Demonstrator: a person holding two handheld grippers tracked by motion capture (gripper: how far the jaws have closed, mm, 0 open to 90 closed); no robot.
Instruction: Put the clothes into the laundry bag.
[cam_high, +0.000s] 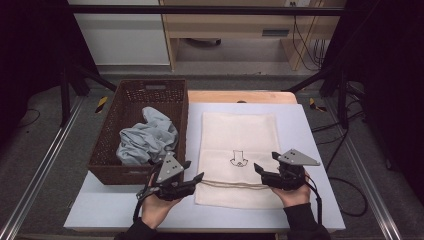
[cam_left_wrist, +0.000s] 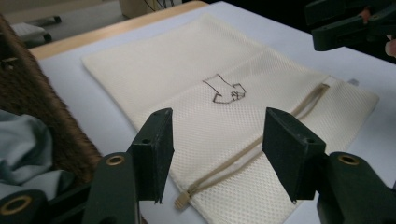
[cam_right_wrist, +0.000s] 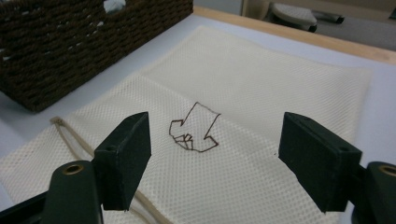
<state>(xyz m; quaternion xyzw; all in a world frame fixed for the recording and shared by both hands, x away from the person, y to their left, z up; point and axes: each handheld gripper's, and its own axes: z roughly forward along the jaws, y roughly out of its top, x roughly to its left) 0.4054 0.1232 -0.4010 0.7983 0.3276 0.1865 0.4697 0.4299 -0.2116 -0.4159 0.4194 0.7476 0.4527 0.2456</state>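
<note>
A cream mesh bag (cam_high: 237, 150) lies flat on the pale table (cam_high: 300, 125), a small brown outline drawing (cam_high: 238, 158) printed at its middle and a tan drawstring (cam_high: 235, 184) running near its front edge. My left gripper (cam_high: 192, 171) hovers open just off the bag's front left corner; my right gripper (cam_high: 265, 162) hovers open over the front right part. The left gripper view looks across the bag (cam_left_wrist: 210, 93) between wide jaws, with the drawstring (cam_left_wrist: 224, 170) below. The right gripper view has the drawing (cam_right_wrist: 194, 128) centred between its open jaws.
A dark brown woven basket (cam_high: 107, 145) stands at the table's left, holding a crumpled grey-blue cloth (cam_high: 147, 137). A wooden strip (cam_high: 240, 96) borders the far table edge. Bare table surface lies right of the bag and along the front.
</note>
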